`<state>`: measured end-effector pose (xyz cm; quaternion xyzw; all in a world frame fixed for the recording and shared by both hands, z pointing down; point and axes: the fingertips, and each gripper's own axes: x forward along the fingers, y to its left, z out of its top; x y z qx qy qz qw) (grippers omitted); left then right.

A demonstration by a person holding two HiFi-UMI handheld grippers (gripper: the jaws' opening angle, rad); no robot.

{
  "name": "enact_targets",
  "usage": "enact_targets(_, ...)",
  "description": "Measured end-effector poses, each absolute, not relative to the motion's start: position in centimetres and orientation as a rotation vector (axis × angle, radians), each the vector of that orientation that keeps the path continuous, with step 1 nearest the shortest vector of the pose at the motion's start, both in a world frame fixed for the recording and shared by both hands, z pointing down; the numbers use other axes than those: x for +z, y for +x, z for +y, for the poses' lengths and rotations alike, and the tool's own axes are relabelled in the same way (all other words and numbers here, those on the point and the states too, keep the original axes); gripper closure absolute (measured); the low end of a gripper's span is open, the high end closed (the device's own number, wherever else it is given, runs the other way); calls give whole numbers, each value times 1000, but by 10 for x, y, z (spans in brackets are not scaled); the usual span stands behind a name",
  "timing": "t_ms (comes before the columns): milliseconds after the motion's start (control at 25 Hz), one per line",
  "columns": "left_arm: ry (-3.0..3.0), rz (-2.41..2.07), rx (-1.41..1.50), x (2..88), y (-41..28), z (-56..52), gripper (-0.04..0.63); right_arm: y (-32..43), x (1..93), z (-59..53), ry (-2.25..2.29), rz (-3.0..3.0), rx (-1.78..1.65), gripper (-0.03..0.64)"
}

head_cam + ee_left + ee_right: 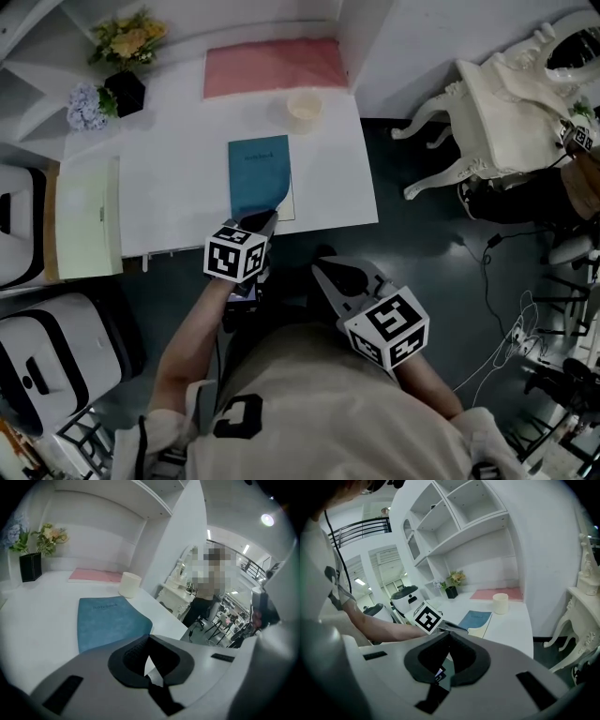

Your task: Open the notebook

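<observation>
1. At bottom centre, the right gripper (449,635), jaws together, nothing between.
2. Beyond, on white desk (511,627), a blue notebook (477,617), near corner of cover lifted over a cream page (481,631).
3. At that corner, the left gripper (464,630) with marker cube (427,618), closed on the cover.
4. Further back, cream cup (500,603), pink mat (499,594), flowers in black vase (451,591).

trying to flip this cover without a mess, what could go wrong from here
1. The left gripper pinches the notebook only by the near corner of its cover. The thin cover bends there and could slip out or crease.
2. Nothing pins the notebook down: the right gripper hangs shut, off the table. The whole notebook may lift or slide toward the near edge.
</observation>
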<state>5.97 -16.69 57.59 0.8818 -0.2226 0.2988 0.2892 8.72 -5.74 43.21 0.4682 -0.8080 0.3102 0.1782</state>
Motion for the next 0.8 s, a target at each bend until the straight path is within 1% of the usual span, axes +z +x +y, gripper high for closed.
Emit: enact_targets(800,2269,-684,557,551,40,-176,583,73,432,-66,1262,-2299,855,595)
